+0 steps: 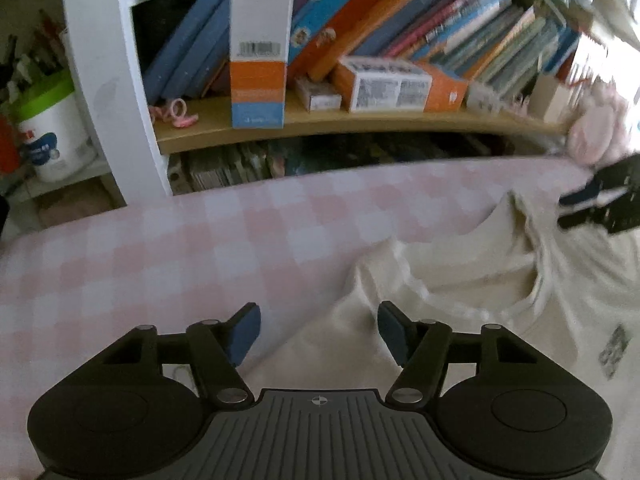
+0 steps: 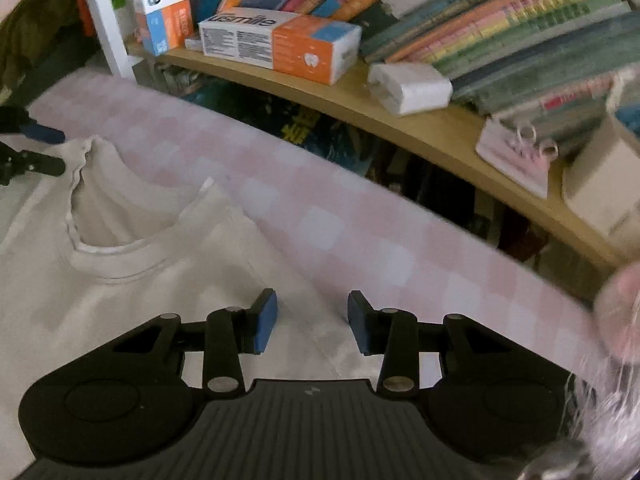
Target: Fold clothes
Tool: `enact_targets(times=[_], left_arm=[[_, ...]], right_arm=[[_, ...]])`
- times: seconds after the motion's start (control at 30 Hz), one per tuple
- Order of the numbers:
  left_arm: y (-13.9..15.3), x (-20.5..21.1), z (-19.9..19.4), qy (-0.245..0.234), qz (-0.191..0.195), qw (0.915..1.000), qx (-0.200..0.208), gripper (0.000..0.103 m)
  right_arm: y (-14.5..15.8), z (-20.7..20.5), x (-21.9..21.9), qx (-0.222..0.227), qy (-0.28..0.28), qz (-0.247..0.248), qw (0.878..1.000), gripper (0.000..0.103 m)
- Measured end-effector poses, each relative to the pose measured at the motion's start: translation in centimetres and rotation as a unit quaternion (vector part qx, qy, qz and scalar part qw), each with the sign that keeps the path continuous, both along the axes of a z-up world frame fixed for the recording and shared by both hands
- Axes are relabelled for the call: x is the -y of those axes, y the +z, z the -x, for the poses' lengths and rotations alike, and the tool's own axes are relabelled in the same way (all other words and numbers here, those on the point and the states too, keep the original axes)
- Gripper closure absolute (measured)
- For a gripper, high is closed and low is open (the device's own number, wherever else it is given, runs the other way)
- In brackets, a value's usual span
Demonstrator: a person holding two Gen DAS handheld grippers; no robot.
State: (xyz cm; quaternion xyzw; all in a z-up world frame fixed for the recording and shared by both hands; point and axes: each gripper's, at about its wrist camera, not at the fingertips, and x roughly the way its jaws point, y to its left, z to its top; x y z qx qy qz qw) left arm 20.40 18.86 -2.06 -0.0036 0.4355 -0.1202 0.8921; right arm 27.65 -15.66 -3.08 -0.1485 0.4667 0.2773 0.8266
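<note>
Facing bookshelf, pink checked bedsheet

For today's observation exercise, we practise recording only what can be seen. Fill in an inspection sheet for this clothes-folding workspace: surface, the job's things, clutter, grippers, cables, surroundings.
Surface: pink-and-white checked cover, soft and bare beside the garment.
Job's things: one cream T-shirt lying flat, collar upward and facing the shelf, shoulder areas wrinkled.
Clutter: nothing seen on the cover apart from the shirt.
Grippers: left gripper with jaws apart over the shirt's edge, nothing pinched; right gripper with jaws apart over the shirt's shoulder, nothing pinched.
Cables: nothing seen.
Surroundings: wooden shelf close behind, holding leaning books and orange-and-white boxes; a white tub with green lid beside it.
</note>
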Motion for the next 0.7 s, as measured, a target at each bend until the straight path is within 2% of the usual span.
enact_targets(times=[0.07,0.17,0.2,0.23,0.27,0.3,0.33,0.5,0.7], left_arm=[[0.1,-0.4,-0.1,-0.001,0.007,1.0000,-0.004,0.038],[-0.4,-0.2,-0.4,-0.010,-0.013,0.9998,-0.014,0.042],[-0.5,0.1,-0.3,-0.014,-0.024,0.9996,-0.010,0.047],[-0.5,0.5,-0.3,-0.017,-0.032,0.9993,-0.006,0.051],[-0.4,0.9,-0.2,-0.021,-0.038,0.9991,-0.004,0.067],[-0.3,1.2,-0.2,-0.025,-0.042,0.9988,-0.004,0.091],[-0.3,1.6,-0.4,-0.032,-0.043,0.9985,-0.007,0.101],[-0.4,3.8,-2.8,-0.037,-0.077,0.9962,0.014,0.102],[-0.8,6.5,-7.6,-0.028,-0.095,0.9944,0.034,0.102]], right_arm=[[-0.1,0.1,0.5,-0.004,0.002,-0.008,1.000,0.066],[0.0,0.3,0.6,-0.002,0.010,-0.010,1.000,0.067],[0.0,0.4,0.5,-0.005,0.013,-0.009,1.000,0.074],[0.1,0.5,0.4,-0.009,0.020,-0.010,1.000,0.090],[0.2,0.5,0.2,-0.014,0.026,-0.010,1.000,0.099],[0.2,0.7,0.1,-0.012,0.027,-0.004,1.000,0.099],[0.2,0.9,-0.1,-0.005,0.025,0.006,1.000,0.100],[-0.3,1.8,-0.7,0.077,0.016,0.086,0.993,0.100],[-0.5,-0.6,0.8,0.098,-0.024,0.102,0.990,0.100]])
